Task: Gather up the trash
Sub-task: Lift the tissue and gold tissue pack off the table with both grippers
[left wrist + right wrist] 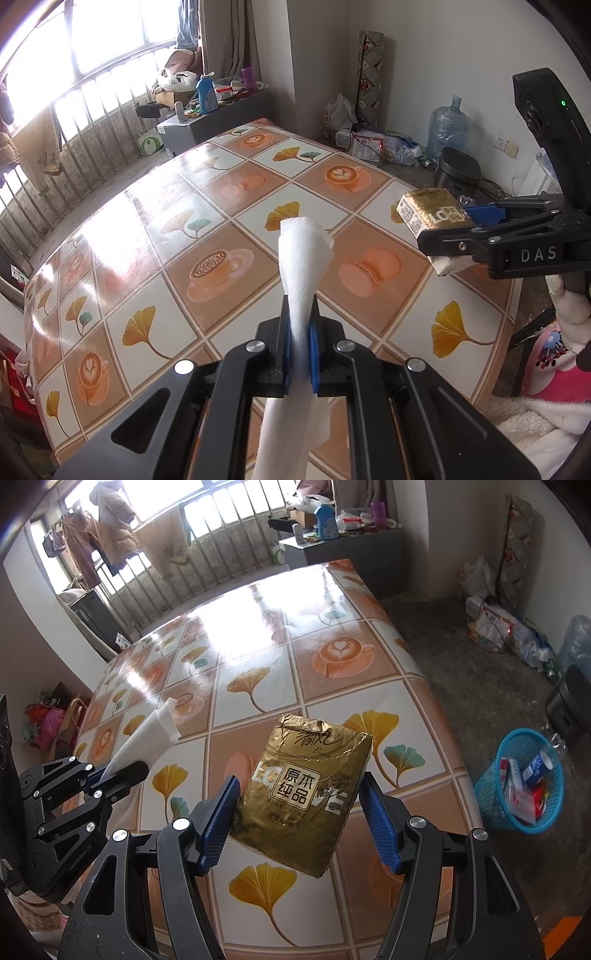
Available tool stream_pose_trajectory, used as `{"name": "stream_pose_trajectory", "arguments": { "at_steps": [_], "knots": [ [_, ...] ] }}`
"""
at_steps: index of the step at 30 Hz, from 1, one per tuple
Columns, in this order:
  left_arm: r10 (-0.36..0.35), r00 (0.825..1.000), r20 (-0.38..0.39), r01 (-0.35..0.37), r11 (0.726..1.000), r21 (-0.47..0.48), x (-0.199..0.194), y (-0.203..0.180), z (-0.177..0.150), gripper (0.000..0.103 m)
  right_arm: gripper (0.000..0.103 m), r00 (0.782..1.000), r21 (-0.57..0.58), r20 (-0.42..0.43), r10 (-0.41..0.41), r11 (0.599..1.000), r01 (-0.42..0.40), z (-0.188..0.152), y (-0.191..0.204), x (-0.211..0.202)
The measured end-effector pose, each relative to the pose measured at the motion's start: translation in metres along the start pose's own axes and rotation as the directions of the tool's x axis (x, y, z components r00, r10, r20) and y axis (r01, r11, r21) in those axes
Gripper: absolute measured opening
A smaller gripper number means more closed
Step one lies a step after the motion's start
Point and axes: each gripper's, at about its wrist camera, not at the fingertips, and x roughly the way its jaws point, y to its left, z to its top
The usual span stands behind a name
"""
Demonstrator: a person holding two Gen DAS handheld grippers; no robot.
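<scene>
Through the left wrist camera my left gripper (300,332) has its fingers pinched tight on a white tissue (301,266) standing up above the patterned worktop (155,236), whose whole surface ahead lies bare to its far edge, with my right gripper (450,236) off to the right. Through the right wrist camera its fingers (218,823) clamp the gold tissue pack (306,794) by both sides near the worktop's right edge, and the blue trash basket (521,779) sits on the floor just beyond it.
</scene>
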Motion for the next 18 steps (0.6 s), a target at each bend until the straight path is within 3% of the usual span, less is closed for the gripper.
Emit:
{"name": "stream_pose_trajectory", "arguments": {
  "at_steps": [10, 18],
  "knots": [
    [0.013, 1.000, 0.025, -0.013, 1.000, 0.015, -0.006, -0.008, 0.009, 0.007, 0.062, 0.999, 0.031, 0.034, 0.017, 0.999, -0.018, -0.002, -0.012, -0.009],
    [-0.024, 0.996, 0.086, 0.020, 0.998, 0.053, -0.012, -0.021, 0.045, 0.007, 0.062, 0.992, 0.120, 0.119, -0.030, 0.993, 0.015, 0.001, -0.051, -0.035]
  ]
}}
